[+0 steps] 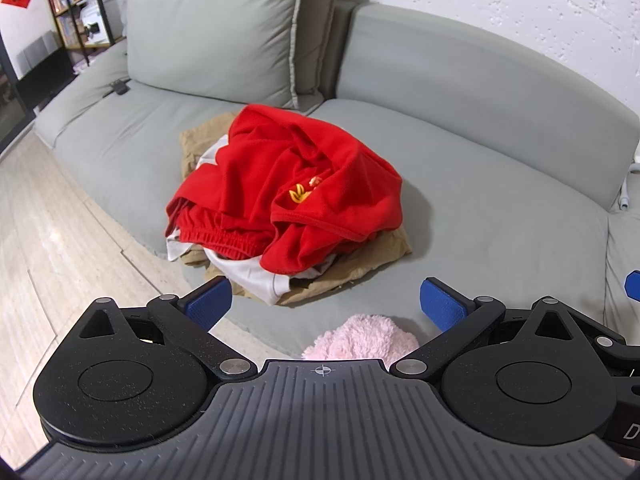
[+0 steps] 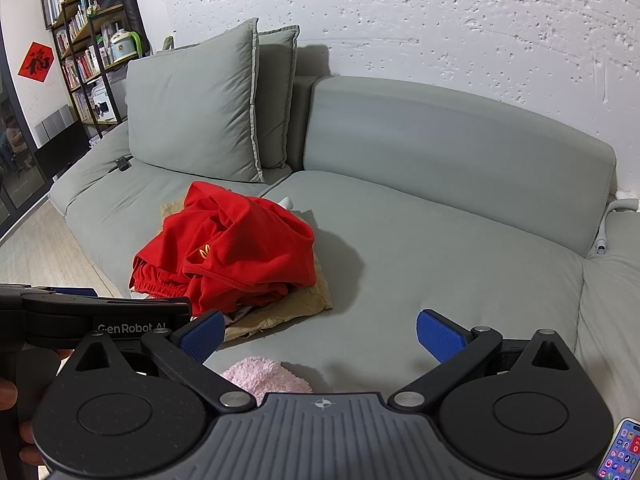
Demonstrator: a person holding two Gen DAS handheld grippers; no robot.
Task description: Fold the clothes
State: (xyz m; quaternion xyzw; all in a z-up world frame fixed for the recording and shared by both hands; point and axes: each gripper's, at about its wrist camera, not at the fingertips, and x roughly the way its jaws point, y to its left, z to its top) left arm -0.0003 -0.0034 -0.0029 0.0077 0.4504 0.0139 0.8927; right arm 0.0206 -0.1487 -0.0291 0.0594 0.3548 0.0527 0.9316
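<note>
We hold the left tool (image 1: 326, 300) and right tool (image 2: 320, 338) spread wide and empty above a grey sofa (image 2: 420, 248). The red garment (image 1: 288, 188) lies crumpled on tan and white clothes on the seat. Cushions (image 2: 192, 116) lean against a white textured wall (image 2: 440, 20); a bookshelf (image 2: 88, 40) stands left.

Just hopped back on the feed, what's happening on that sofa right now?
Nothing is being handled yet. A person holds both tools above the front of the grey sofa. The left tool and the right tool are both open and empty. Ahead of them sits an unfolded pile: a red garment crumpled on top of a white garment and a tan garment. A pink fluffy item lies at the near edge, just below the tools.
</note>
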